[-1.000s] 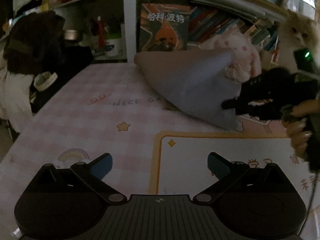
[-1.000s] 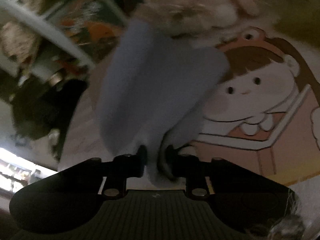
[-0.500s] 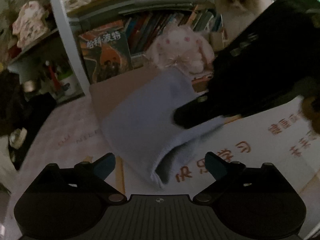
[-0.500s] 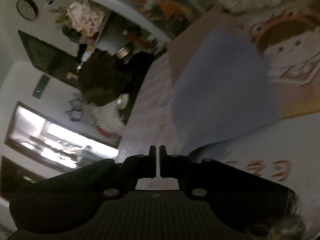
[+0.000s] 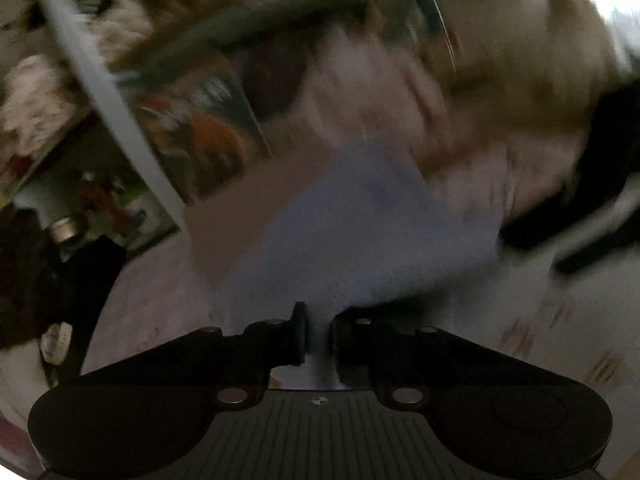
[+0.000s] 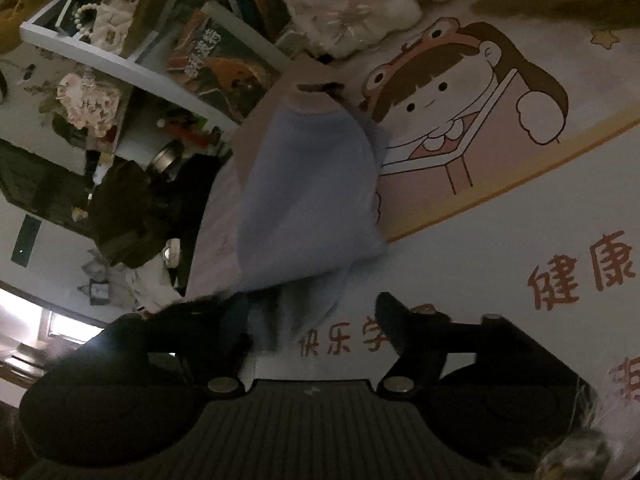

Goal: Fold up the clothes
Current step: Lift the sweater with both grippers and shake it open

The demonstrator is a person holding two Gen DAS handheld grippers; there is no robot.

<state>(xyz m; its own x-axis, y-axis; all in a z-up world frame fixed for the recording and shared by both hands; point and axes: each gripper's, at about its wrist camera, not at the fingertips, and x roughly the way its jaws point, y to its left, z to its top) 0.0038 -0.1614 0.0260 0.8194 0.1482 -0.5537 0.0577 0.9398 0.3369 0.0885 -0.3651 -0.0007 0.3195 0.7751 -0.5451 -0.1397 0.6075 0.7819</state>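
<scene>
Folding in progress: soft pale-blue garment (image 6: 308,196) lies on the counter (image 6: 480,264), over the edge of a printed cartoon mat (image 6: 472,92).

Left gripper (image 5: 318,338): jaws have just closed, nearly together, with a strip of the blue fabric pinched between the pads; view blurred. Right gripper (image 6: 316,332): jaws have just opened and stand wide; the near hem of the garment hangs between them and lies against the left finger, but the pads do not press on it. Far end of the garment reaches toward the back edge, near a white plush toy (image 6: 352,4) and a row of books (image 6: 224,60).
</scene>
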